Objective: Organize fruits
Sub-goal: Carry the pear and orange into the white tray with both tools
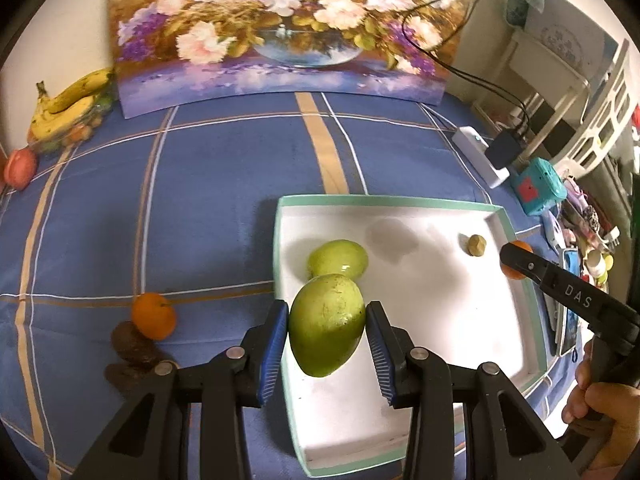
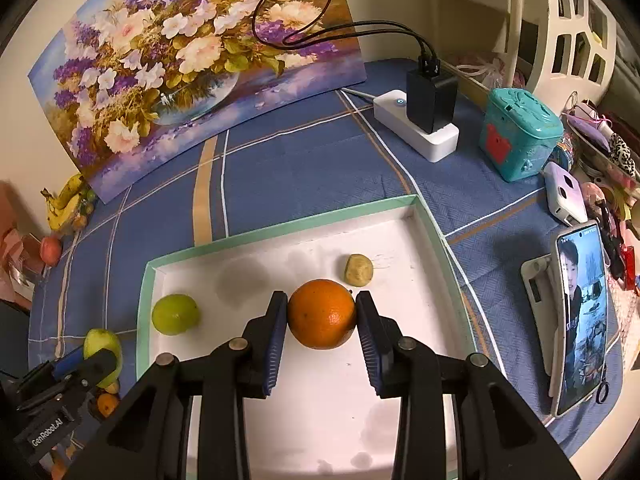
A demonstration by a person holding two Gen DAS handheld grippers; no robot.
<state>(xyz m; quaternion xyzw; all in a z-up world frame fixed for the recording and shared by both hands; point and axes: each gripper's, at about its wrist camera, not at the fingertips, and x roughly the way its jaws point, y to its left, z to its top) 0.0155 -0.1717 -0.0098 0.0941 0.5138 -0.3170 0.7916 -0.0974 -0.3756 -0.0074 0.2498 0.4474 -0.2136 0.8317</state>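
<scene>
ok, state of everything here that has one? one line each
left claw: shut on a green mango, held over the tray's left rim
right claw: shut on an orange, over the tray
tray: holds a second green mango and a small yellowish fruit
loose orange: on the cloth, outside the tray
phone: propped upright, screen on
charger: plugged into the white power strip

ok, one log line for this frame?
left gripper: shut on mango | right gripper: shut on orange | tray: second mango
</scene>
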